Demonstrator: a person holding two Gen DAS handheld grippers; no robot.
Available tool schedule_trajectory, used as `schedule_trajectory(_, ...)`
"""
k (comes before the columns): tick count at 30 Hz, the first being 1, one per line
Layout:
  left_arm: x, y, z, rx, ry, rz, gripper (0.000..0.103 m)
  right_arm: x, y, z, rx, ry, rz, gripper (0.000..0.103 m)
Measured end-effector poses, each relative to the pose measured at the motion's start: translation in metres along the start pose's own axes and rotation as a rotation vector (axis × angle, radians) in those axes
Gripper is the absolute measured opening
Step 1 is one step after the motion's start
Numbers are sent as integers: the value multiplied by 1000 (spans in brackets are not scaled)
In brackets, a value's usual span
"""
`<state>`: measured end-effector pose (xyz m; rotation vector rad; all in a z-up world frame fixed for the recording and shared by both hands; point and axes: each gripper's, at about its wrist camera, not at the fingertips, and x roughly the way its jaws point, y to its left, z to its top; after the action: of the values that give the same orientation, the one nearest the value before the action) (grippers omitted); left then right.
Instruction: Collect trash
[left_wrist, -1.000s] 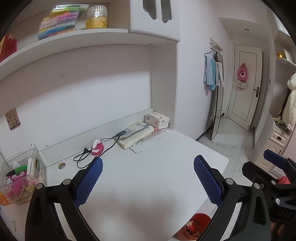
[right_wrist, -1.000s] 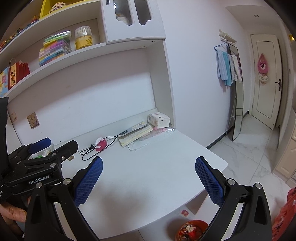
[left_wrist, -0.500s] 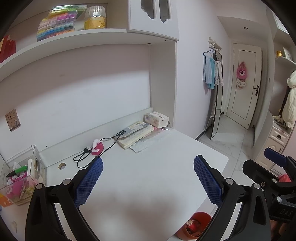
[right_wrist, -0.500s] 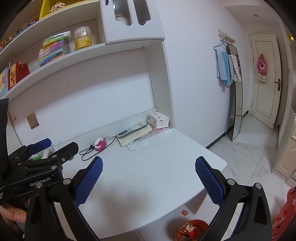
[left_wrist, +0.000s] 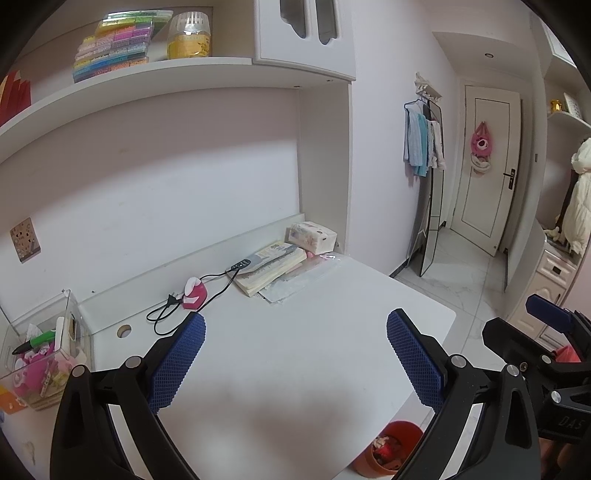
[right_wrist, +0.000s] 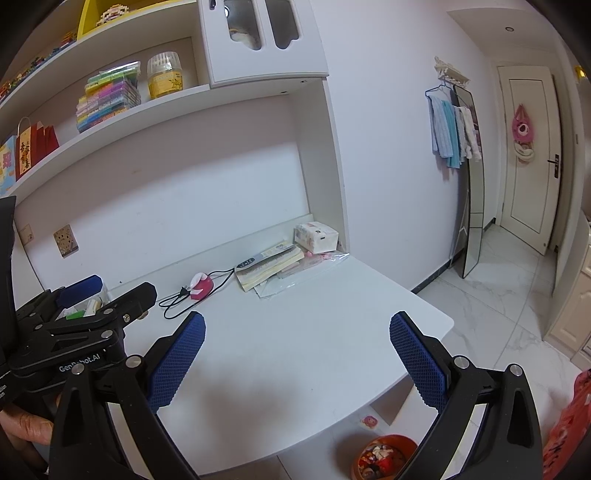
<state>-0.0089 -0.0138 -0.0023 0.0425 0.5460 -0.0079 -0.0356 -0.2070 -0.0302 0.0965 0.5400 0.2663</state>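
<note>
While both tools hang above the near part of the white surface (left_wrist: 295, 354), nothing on it looks like loose litter, so the trash seems already gathered in the orange bin (right_wrist: 384, 458) on the floor just past the surface's front right edge. At the far left a clear box (left_wrist: 48, 354) of pens and pink bits sits against the back wall, probably parked there to keep the middle free. Next come a pink gadget (left_wrist: 194, 293) with its black cord (left_wrist: 162, 314), then a stack of books (left_wrist: 271, 271) over a plastic sleeve (left_wrist: 303, 282), and a tissue pack (left_wrist: 312, 234) in the back right corner; all hug the wall, which leaves a wide bare stretch for moving. The left tool (left_wrist: 293, 360) is spread wide and holds nothing. The right tool (right_wrist: 295, 363) is likewise wide apart and holds nothing, hovering nearer the rounded right edge. Beyond that edge the floor (right_wrist: 498, 295) is open toward the door (right_wrist: 532, 155), with a mirror (right_wrist: 471, 184) leaning on the wall. A small sticker-like scrap (right_wrist: 369, 421) lies on the floor near the bin and may yet need picking up.
</note>
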Motion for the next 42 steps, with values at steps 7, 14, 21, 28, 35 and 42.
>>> schedule_trajectory(7,2,1,1,9,3,-6,97,1,1,-1,-1,3,0,98)
schedule_trajectory(14,2,0,2,16,6,-10,97,1,0,-3,3,5,0,98)
schedule_trajectory(21,6,-3,3,24,10,-16,97,2,0,-3,7,7,-3,98)
schedule_trajectory(28,7,-3,3,27,14,-20,97,4,-1,-3,14,10,-10,98)
schedule_trajectory(35,10,-4,3,35,17,-24,97,10,1,-2,14,18,-12,98)
schedule_trajectory(42,13,-8,2,57,25,-32,97,14,3,-3,11,29,-17,98)
